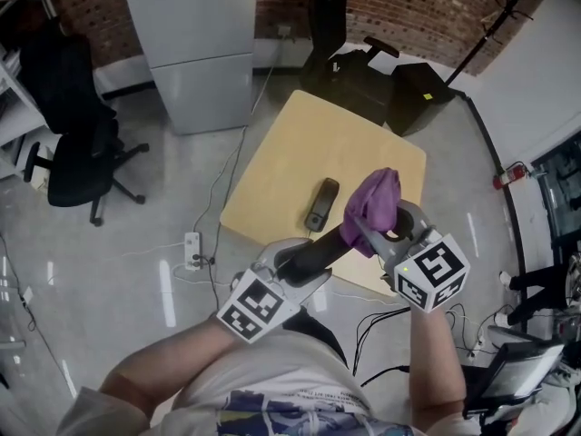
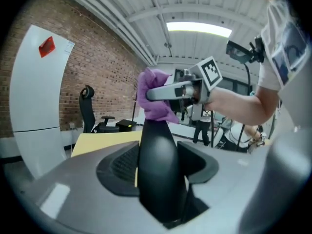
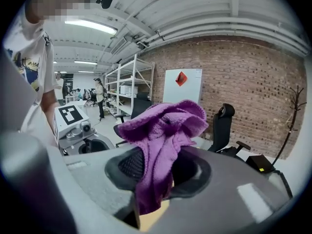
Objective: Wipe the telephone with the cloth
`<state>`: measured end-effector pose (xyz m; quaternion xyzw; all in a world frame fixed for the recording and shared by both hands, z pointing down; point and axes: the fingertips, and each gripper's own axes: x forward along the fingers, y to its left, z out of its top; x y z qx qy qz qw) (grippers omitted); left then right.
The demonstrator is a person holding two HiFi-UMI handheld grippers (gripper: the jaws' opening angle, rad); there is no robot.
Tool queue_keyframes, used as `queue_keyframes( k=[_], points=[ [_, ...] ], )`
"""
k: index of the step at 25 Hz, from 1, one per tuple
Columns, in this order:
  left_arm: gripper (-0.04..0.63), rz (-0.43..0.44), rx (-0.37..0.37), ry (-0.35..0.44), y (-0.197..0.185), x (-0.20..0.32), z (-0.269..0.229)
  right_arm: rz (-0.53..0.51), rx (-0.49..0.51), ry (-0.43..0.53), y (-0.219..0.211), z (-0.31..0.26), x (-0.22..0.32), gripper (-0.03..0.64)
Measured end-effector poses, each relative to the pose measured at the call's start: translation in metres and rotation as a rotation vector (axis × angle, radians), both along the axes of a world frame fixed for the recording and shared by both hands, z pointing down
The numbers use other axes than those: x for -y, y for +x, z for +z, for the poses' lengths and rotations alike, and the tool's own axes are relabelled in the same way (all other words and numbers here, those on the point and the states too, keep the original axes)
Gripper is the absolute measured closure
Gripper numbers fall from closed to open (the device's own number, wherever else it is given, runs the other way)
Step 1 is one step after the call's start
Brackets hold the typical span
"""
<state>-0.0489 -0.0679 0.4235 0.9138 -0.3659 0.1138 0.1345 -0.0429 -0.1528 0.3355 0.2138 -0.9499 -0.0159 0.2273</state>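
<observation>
The left gripper [image 1: 301, 263] has its fingers [image 2: 117, 168] clenched on the black phone [image 2: 157, 162], which stands upright between them. The right gripper [image 1: 377, 234] pinches the purple cloth [image 3: 163, 130] against the phone's far tip. Only the head view shows another dark handset [image 1: 321, 204] lying on the worktop [image 1: 281, 166].

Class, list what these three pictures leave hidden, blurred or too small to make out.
1. Head view: the purple cloth hides the far end of the black handset held in the left gripper.
2. Head view: the dark object lying on the table is too small to identify.
3. Left gripper view: only the handset's smooth side shows; its keys cannot be seen.
</observation>
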Motion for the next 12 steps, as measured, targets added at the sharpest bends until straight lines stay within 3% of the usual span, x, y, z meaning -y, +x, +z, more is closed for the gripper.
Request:
queue_keyframes(
  k=[12],
  points=[
    [0.342, -0.001, 0.017, -0.015, 0.034, 0.048, 0.003, -0.209, 0.070, -0.032, -0.029, -0.016, -0.031, 0.500]
  ],
)
